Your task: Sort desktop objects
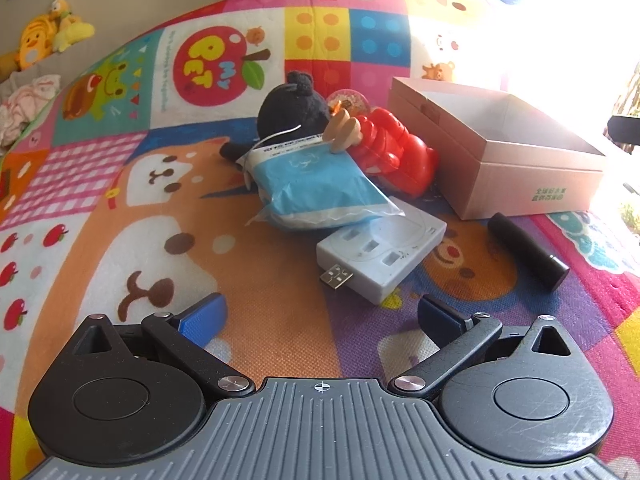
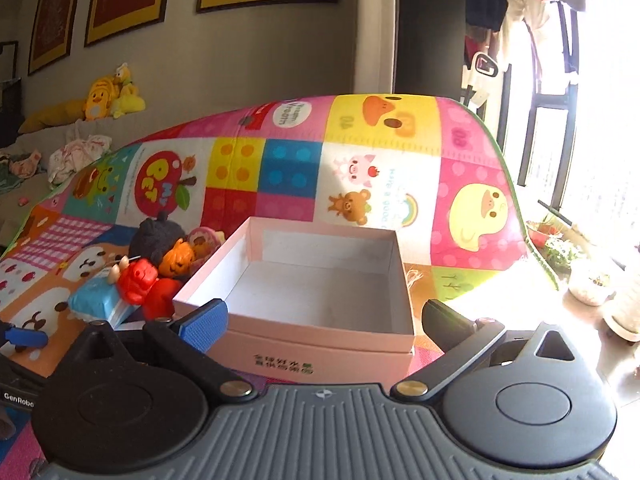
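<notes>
While both grippers stood with fingers apart and empty, the left gripper (image 1: 322,314) hovered over a white plastic USB hub (image 1: 382,252) at twelve o'clock. The right gripper (image 2: 324,320) faced an open, empty pink cardboard box (image 2: 320,280). A black cylindrical tube (image 1: 528,250) lay at two o'clock.

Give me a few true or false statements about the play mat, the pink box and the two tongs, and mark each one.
1. The pink box has nothing inside it. True.
2. The left tongs are shut on the white USB hub. False: they are open and hold nothing; the hub lies on the mat ahead of them.
3. The blue tissue pack rests partly on the hub. True.
4. The black tube sits inside the box. False: it lies on the mat in front of the box.
5. The right tongs are open, facing the box. True.
</notes>
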Available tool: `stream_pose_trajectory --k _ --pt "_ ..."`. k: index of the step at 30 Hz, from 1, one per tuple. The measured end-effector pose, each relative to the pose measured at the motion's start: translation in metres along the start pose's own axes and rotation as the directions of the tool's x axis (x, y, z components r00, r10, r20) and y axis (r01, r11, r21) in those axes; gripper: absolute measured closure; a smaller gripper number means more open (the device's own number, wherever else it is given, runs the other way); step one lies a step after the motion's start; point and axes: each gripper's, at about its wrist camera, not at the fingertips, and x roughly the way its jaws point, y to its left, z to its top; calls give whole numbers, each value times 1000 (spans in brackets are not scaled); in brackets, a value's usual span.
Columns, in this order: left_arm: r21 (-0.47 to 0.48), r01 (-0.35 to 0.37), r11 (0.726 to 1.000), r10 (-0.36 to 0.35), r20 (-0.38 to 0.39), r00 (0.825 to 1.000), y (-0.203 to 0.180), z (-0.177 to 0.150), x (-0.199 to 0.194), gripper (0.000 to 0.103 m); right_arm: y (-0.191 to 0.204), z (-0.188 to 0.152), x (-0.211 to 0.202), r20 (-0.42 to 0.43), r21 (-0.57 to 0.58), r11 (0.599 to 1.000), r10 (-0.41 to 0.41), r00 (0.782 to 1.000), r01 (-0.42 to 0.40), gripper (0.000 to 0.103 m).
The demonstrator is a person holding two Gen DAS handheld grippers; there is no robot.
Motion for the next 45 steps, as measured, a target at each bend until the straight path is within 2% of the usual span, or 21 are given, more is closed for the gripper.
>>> stream_pose_trajectory --k 4,6,9,12,15,17,18,20,21,24,25,26,27,29,30,35,36,37,39,42,45 --pt "-5 4 1000 -4 -1 1000 0 2 4 0 -46 20 69 -149 186 983 22 989 6 0" --pt "-5 13 1000 -13 3 1000 1 1 3 0 -53 20 96 -193 216 976 37 981 6 0" --pt "-11 17 1000 -17 7 1000 1 1 3 0 -40 22 121 -217 205 976 116 969 -71 0" --pt "-7 14 1000 -14 6 1000 0 0 4 0 -15 27 129 -195 110 993 66 979 -45 0" --pt "-9 15 1000 -15 8 1000 1 0 4 0 4 27 138 -194 55 994 105 975 -96 0" --pt "-11 18 1000 -18 9 1000 1 0 4 0 14 28 139 -194 34 991 131 972 -127 0" --pt "-13 20 1000 -20 10 1000 2 0 4 0 18 29 134 -174 21 993 122 977 -120 0" --pt "-20 28 999 -27 13 1000 3 0 4 0 26 30 111 -88 -7 998 61 994 -62 0" --pt "-25 32 999 -31 15 999 4 -1 3 0 31 29 97 -46 -31 998 57 997 -59 0" --pt "-30 35 999 -35 18 999 5 -1 3 0 48 16 51 -2 -112 987 119 993 -119 0" --pt "-29 34 999 -34 17 999 5 -1 3 0 56 7 39 -16 -140 979 150 989 -151 6" --pt "-28 33 999 -33 17 999 5 -1 3 0 61 -1 32 -44 -158 971 176 983 -181 19" --pt "-28 33 999 -33 17 999 5 -1 3 0 68 -12 25 -96 -173 959 210 973 -224 25" --pt "-27 32 999 -31 16 999 5 -1 3 0 78 -30 19 -173 -172 943 256 951 -285 45" --pt "-26 31 999 -31 16 999 5 -1 3 0 83 -41 17 -206 -167 937 271 940 -307 47" --pt "-18 23 1000 -22 13 1000 4 -1 3 0 90 -69 19 -303 -174 933 253 919 -315 57" --pt "-16 21 1000 -21 12 1000 3 -1 3 0 88 -72 19 -322 -171 933 250 913 -316 61" --pt "-15 20 1000 -20 11 1000 3 -1 3 0 86 -74 20 -341 -172 933 244 908 -316 72" --pt "-15 20 1000 -19 11 1000 3 -2 3 0 84 -76 17 -340 -180 933 238 910 -312 78" --pt "-10 16 1000 -15 9 1000 3 -2 4 0 85 -75 11 -334 -179 929 254 908 -325 80" --pt "-8 13 1000 -13 8 1000 2 -1 4 0 92 -77 2 -344 -215 898 297 891 -383 80"
